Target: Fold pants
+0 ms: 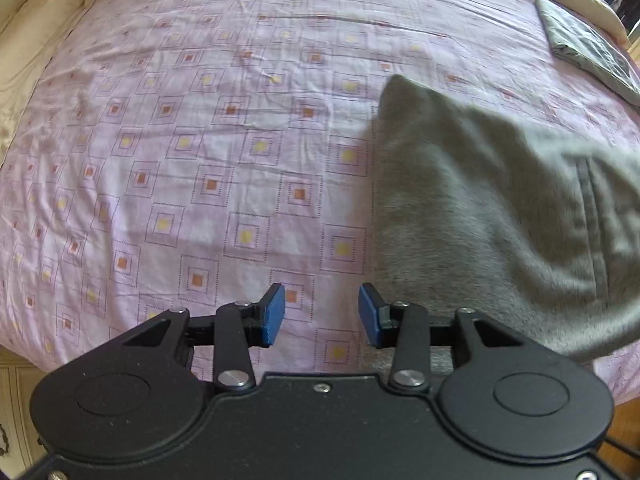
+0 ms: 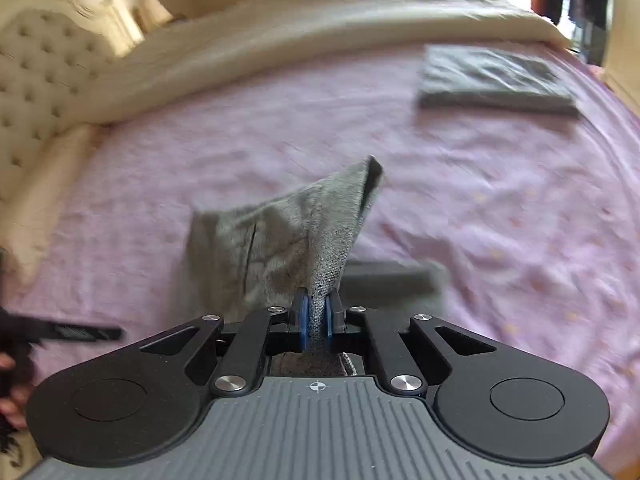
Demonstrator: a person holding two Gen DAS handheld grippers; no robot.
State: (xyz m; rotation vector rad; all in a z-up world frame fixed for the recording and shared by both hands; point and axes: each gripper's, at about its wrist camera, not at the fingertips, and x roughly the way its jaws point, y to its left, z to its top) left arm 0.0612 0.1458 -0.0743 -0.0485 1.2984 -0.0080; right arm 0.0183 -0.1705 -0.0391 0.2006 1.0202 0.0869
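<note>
while the right claw (image 2: 316,320) pinches a fold of the grey pants (image 2: 280,240) and lifts them off the pink bed sheet (image 2: 520,220), the left claw (image 1: 322,316) hangs open and empty over the sheet; the hanging pants sit just to its right, so the left claw is nearest their free edge, a short sideways reach away

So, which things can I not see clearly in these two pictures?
- Grey pants, right wrist view: motion blur softens them; the held part disappears between the pads of the right gripper.
- Same pants, left wrist view: cut off by the right edge and by the body of the left gripper.
- Folded grey garment: blurred, so its kind is unclear.
- Dark object, right wrist view: blurred, unidentifiable.
</note>
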